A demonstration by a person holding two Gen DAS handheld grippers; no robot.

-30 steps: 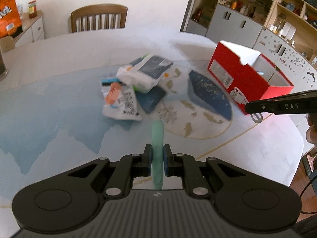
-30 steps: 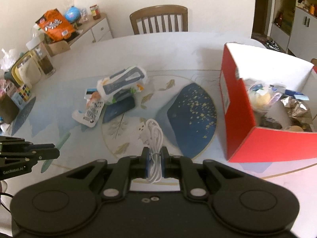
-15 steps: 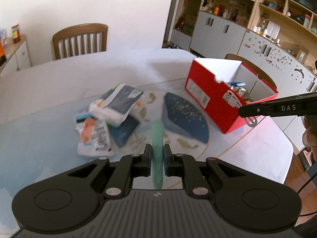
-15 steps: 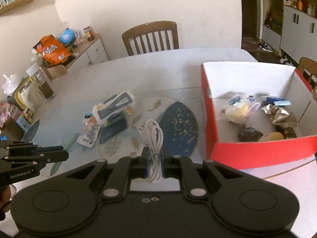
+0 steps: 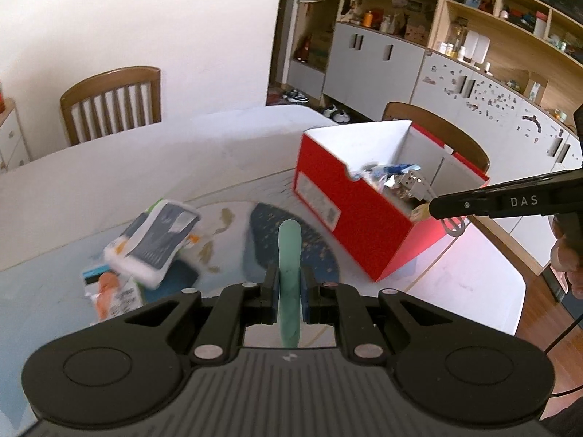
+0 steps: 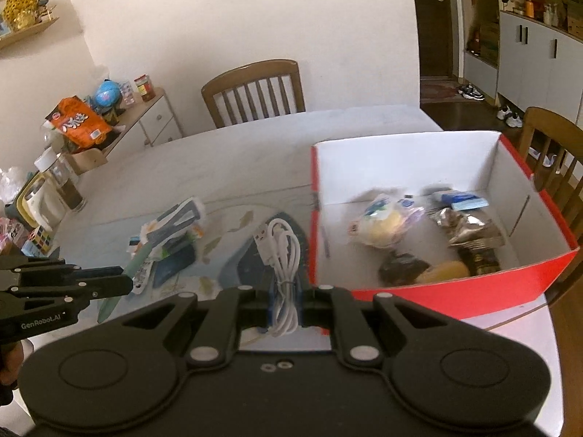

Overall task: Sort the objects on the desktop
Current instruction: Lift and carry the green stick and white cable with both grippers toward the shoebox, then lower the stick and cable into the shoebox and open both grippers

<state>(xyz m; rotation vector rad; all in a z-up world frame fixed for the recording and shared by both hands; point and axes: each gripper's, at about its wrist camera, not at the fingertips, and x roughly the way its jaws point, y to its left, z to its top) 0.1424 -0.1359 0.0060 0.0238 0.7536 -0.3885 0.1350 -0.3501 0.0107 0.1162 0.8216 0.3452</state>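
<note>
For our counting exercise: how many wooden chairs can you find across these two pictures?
2. One slatted wooden chair stands at the far side of the table. A second wooden chair stands behind the red cardboard box. Others may be out of view.

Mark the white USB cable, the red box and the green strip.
white USB cable (image 6: 282, 251), right wrist view, on the coiled strands.
red box (image 6: 448, 295), right wrist view, on the near red wall.
green strip (image 5: 289, 251), left wrist view, on its upper half.

Red box (image 6: 455, 295) (white inside), white cable (image 6: 282, 255), mint-green strip (image 5: 289, 255)
</note>
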